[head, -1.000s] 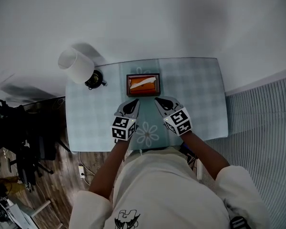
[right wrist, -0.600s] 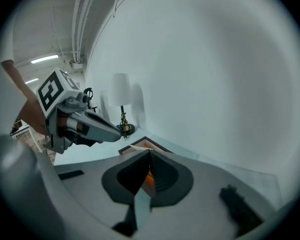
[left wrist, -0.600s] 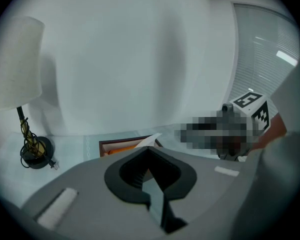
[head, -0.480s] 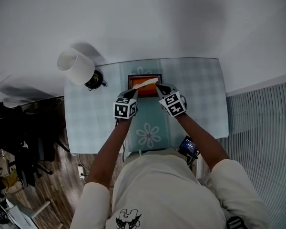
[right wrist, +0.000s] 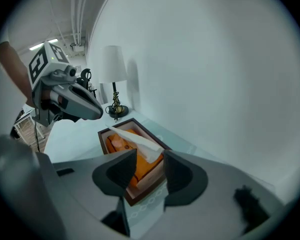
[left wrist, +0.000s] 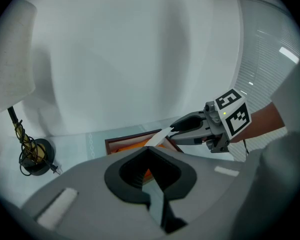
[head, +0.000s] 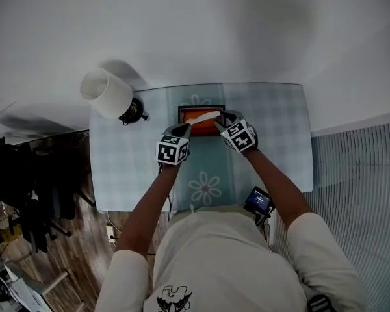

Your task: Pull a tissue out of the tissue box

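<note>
Table (head: 130, 174): standing against a white wall (head: 195, 25), wearing a pale blue checked cloth, with a white flower motif (head: 205, 188) showing near its front edge.
Lamp: white drum shade (head: 106, 93) rising over the table's rear left corner, dark round base (head: 131, 111) sitting on the cloth, cord (left wrist: 21, 134) winding round the stem.
Small device (head: 259, 200): screen glowing, lying below the table's front edge, right side.
Ribbed grey surface (head: 357, 187): running along the right.
Wooden floor (head: 84, 239): showing at lower left, carrying a white socket block (head: 110, 231).
Dark clutter (head: 26, 181): piling up at far left.

Lamp (head: 106, 93) left of tissue box (head: 202, 125)
</note>
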`<state>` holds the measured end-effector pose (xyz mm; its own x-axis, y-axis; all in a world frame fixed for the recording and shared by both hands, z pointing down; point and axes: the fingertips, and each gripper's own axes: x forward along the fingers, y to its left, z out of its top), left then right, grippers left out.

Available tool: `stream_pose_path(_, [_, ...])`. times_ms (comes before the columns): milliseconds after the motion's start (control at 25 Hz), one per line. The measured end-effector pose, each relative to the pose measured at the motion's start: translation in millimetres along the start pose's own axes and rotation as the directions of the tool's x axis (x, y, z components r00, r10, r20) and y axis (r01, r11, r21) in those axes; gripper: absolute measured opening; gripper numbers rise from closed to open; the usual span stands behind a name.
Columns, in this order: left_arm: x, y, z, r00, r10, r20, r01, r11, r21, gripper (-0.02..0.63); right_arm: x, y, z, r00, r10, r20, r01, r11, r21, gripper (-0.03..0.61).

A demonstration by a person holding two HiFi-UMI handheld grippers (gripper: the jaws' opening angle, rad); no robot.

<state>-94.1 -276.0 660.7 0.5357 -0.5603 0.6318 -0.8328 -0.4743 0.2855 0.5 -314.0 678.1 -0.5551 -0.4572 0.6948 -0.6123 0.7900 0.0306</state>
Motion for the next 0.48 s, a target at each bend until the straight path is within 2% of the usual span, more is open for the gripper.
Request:
stream_pose_path(360, [5,2,2,1.0,-0.012,-0.002,0.012,1.0,-0.009,0.008,19,1,10,0.999,0.034,-0.014,-0.035,0.998,-0.053,0.175])
stream_pose_path(400, [5,1,2,1.0,-0.015,-0.002,0.015,1.0,-0.009,0.008,19,2,10,0.999,0.033,-0.019,-0.034,0.997,-0.07,0.157])
stream_pose_path(480, [6,1,2,1.0,-0.017,-0.005,0.017,1.0,-0.009,0.008,17,4,11,1.0,0.021,-0.021,-0.022,0.996,-0.088,0.015])
